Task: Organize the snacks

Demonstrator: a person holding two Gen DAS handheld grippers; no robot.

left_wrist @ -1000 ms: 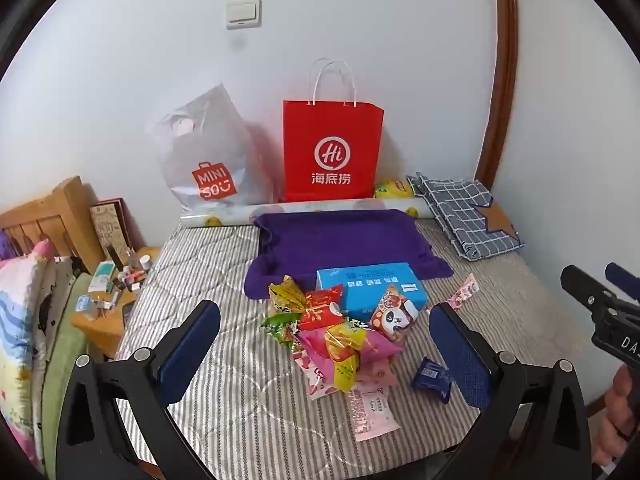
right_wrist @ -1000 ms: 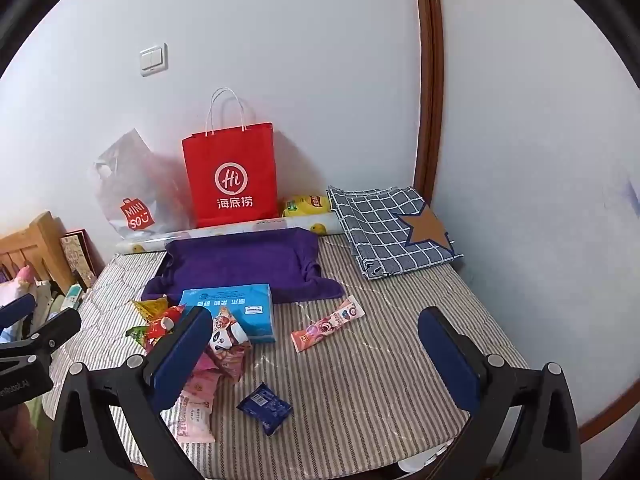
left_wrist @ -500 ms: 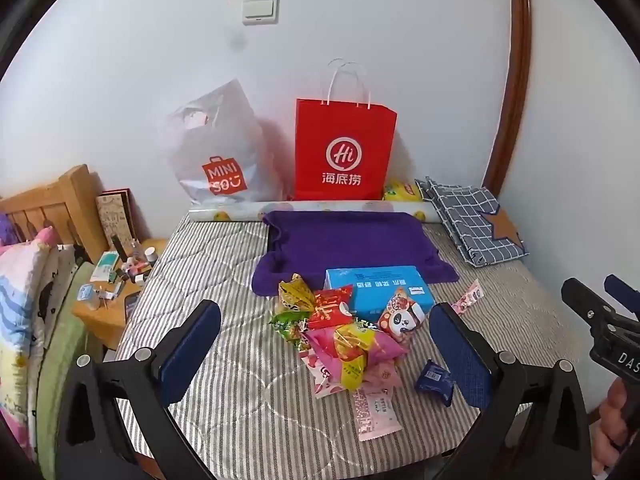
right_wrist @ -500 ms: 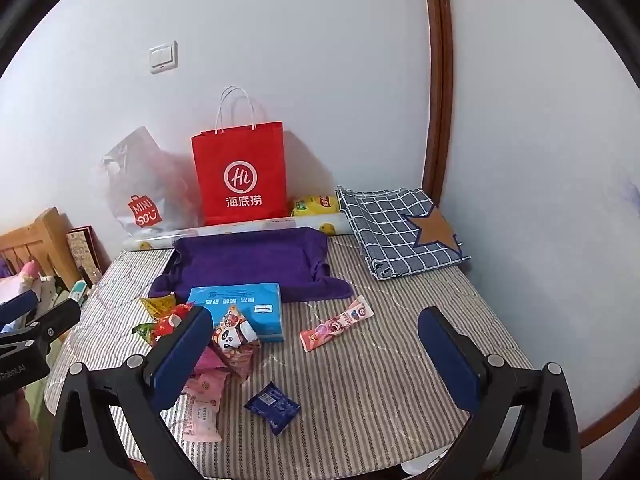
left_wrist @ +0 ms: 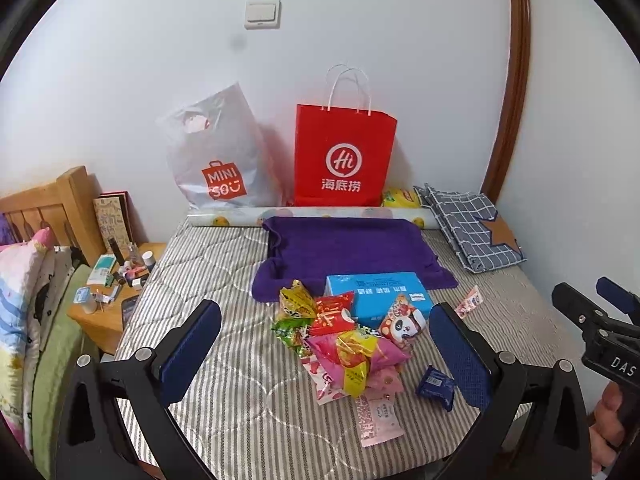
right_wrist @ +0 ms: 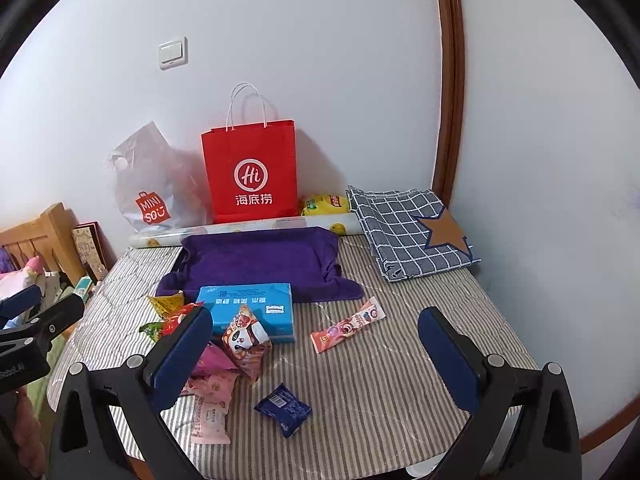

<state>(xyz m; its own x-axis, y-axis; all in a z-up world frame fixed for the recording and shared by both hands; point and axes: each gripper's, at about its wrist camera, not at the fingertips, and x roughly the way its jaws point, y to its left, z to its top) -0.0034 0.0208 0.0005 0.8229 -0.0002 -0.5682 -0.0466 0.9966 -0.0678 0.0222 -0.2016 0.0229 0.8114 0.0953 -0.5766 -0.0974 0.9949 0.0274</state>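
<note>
Snacks [left_wrist: 344, 340] piled mid-bed [left_wrist: 224, 400] before blue box [left_wrist: 376, 294]; light, crinkly, slippery wrappers, pinch by sealed edges. Left gripper [left_wrist: 324, 354], right gripper [right_wrist: 316, 354]: fingers spread, empty.

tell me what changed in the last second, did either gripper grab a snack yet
No grab yet. Both views shifted a little, so the grippers moved slightly; which way is hard to say. The left gripper and right gripper stayed open and empty. The snack pile, blue box and red bag lie unmoved.
</note>
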